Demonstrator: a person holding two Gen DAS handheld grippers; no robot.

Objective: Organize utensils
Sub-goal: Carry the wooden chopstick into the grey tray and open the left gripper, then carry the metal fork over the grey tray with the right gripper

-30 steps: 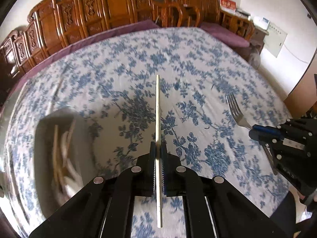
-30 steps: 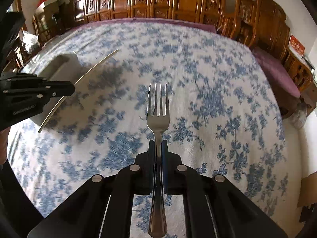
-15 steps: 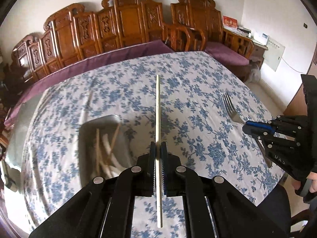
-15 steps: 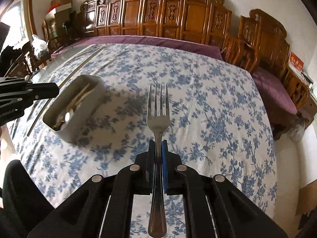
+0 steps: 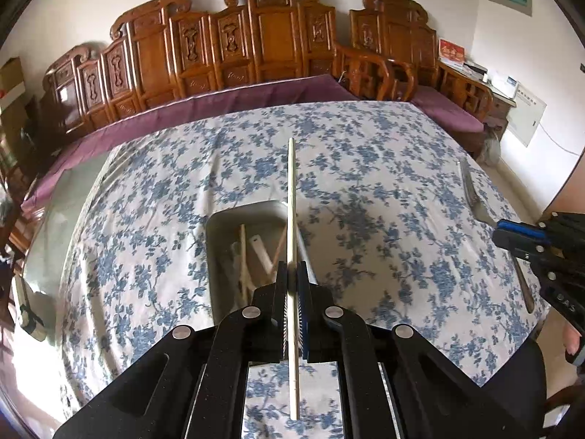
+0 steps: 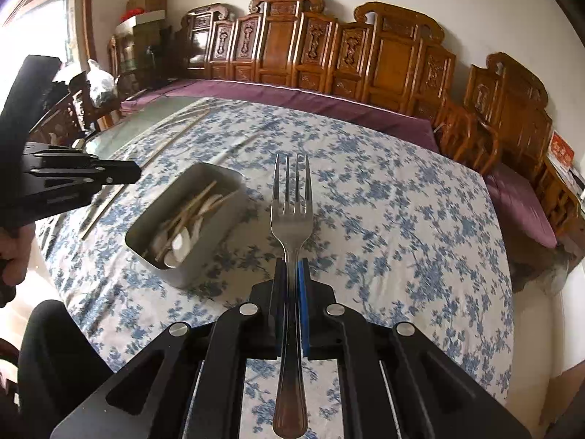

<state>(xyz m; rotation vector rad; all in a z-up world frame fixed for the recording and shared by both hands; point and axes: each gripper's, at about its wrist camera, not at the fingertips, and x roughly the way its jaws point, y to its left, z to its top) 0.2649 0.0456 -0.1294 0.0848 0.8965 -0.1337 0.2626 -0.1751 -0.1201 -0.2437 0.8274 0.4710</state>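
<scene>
Two utensils ride above the bench: the left hand-held gripper clamps a chopstick, the right hand-held gripper a fork, apparently bound for the grey tray of sorted cutlery.

The fork is polished, glossy metal. The chopstick looks like pale, matt wood. The tray is dull grey with a smooth wall. The tablecloth is soft printed cloth. The chairs are carved, varnished wood.
</scene>
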